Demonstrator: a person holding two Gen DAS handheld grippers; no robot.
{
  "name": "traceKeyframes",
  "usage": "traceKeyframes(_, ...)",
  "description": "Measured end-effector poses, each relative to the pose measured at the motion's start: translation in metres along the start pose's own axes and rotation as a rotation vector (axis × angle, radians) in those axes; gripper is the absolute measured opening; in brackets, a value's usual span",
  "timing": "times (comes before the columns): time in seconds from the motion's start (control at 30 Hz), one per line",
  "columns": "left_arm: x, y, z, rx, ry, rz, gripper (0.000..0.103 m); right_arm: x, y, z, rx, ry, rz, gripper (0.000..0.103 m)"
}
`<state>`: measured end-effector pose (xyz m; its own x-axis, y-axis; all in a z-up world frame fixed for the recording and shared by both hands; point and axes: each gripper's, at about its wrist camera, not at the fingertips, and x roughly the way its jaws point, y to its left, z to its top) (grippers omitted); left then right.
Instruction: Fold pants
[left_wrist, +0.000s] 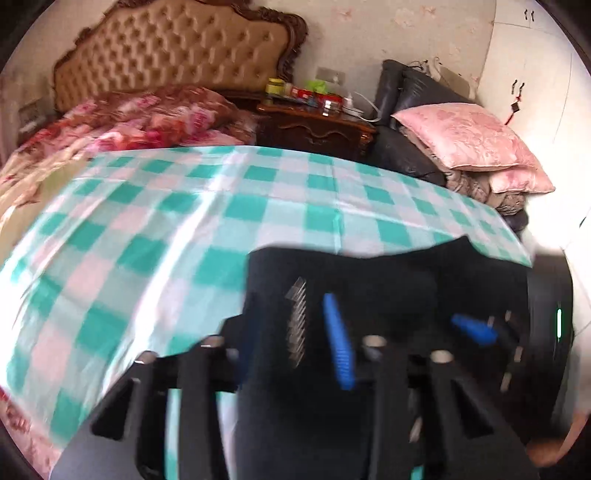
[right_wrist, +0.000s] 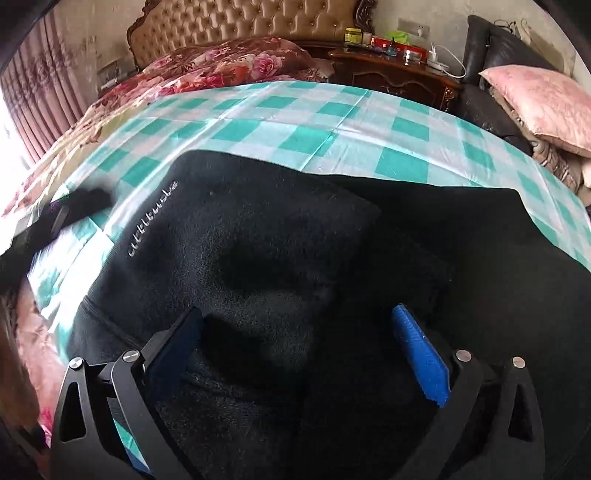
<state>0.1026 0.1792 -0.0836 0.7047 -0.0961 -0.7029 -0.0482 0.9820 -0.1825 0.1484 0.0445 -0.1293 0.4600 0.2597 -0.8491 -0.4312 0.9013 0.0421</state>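
Black fleece pants (right_wrist: 277, 240) lie folded on a green-and-white checked sheet (right_wrist: 332, 122), a silver logo (right_wrist: 151, 221) running along their left edge. My right gripper (right_wrist: 297, 310) hovers over the middle of the pants, open wide, its blue pads (right_wrist: 421, 358) clear of the cloth. My left gripper (right_wrist: 85, 199) shows as a dark blur left of the pants, with checked sheet between it and them. In the blurred left wrist view, my left gripper (left_wrist: 290, 299) stands narrowly open; the pants (left_wrist: 388, 280) and their logo show through the gap. One pad (left_wrist: 472, 328) of the right gripper appears at right.
A floral quilt (left_wrist: 147, 114) is heaped below the tufted headboard (left_wrist: 166, 48). A dark wooden nightstand (left_wrist: 314, 129) with jars stands behind the bed. Pink pillows (left_wrist: 469, 136) rest on a black leather seat at right. Part of a hand (left_wrist: 550, 454) shows at the lower right.
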Motion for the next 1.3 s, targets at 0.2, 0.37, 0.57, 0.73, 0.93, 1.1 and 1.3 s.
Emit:
traceKeyframes(0.2,0.085,0.012,0.029,-0.039,0.18,0.014,0.012,0.001,0.003,-0.002,0.003,0.001,-0.023,0.099)
traceKeyframes(0.37,0.087,0.011,0.027,-0.037,0.175,0.02,0.011,0.003,0.007,-0.004,-0.007,-0.009,-0.046,0.099)
traceKeyframes(0.57,0.032,0.017,0.004,-0.095,0.075,0.01,0.012,0.004,0.008,-0.005,-0.015,-0.018,-0.059,0.099)
traceKeyframes(0.73,-0.003,0.025,-0.039,-0.123,0.068,0.024,0.012,0.004,0.01,-0.006,-0.015,-0.028,-0.07,0.099)
traceKeyframes(0.93,0.007,0.021,-0.067,-0.075,0.091,0.046,0.012,0.004,0.012,-0.008,-0.019,-0.035,-0.082,0.099)
traceKeyframes(1.1,-0.011,0.023,-0.07,-0.097,0.036,0.024,0.032,0.004,0.011,-0.008,-0.023,-0.039,-0.084,0.099)
traceKeyframes(1.3,-0.037,0.02,-0.103,-0.07,0.002,0.052,0.04,0.005,0.012,-0.009,-0.024,-0.044,-0.095,0.099)
